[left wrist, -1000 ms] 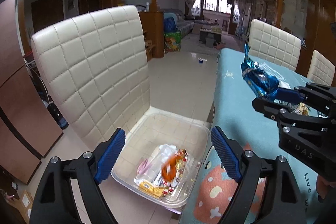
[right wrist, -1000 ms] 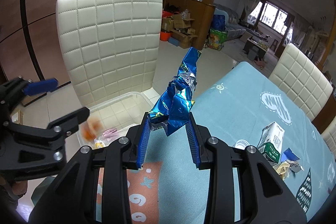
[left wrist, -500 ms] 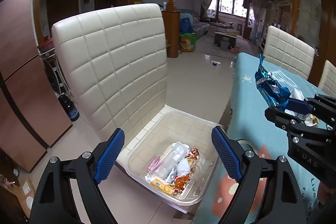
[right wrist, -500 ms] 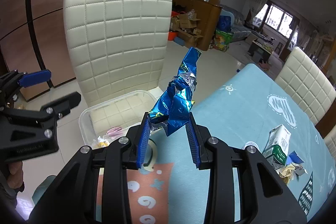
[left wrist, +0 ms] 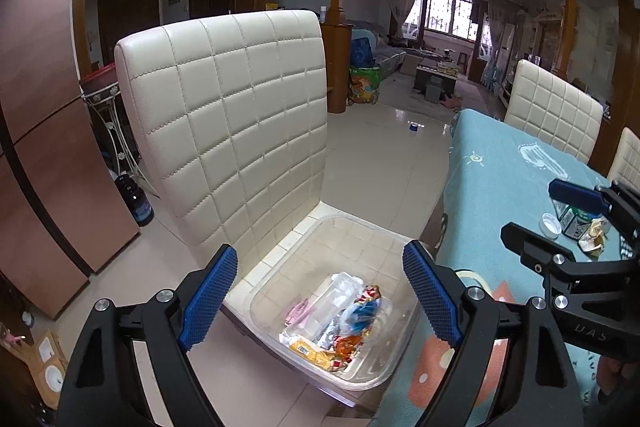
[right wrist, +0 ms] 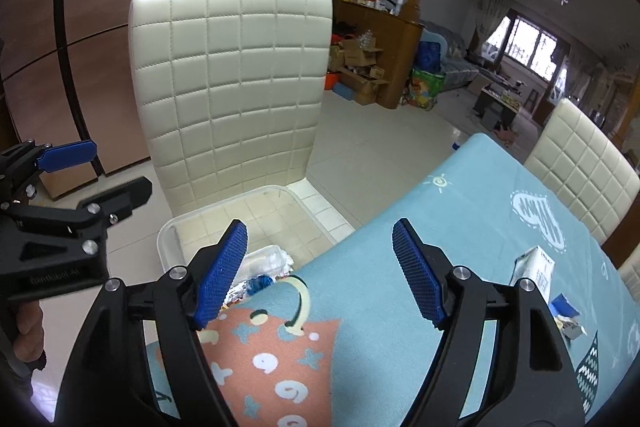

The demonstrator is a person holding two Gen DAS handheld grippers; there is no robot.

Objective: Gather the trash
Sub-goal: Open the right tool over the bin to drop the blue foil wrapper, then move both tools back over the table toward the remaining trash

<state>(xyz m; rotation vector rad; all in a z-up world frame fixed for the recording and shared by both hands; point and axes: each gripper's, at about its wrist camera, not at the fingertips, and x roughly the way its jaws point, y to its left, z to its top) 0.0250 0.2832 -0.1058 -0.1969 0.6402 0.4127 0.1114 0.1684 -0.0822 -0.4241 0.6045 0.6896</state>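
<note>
A clear plastic bin (left wrist: 304, 243) sits on the seat of a cream quilted chair (left wrist: 240, 115) and holds several wrappers, with a blue foil wrapper (left wrist: 362, 313) on top. My left gripper (left wrist: 320, 297) is open and empty above the bin. My right gripper (right wrist: 320, 275) is open and empty over the table's edge, beside the bin (right wrist: 168, 239); it also shows in the left wrist view (left wrist: 560, 223). More trash lies on the table: a small carton (right wrist: 536, 269), a white cap (left wrist: 550, 225) and crumpled wrappers (left wrist: 592, 239).
The table wears a teal patterned cloth (right wrist: 460, 227). More cream chairs (right wrist: 580, 155) stand along its far side. A brown cabinet (left wrist: 44, 167) stands left of the chair. Tiled floor (left wrist: 384, 155) stretches beyond toward a living room.
My right gripper has opened and the blue foil wrapper it held has dropped into the bin. My left gripper has stayed open and drawn back a little.
</note>
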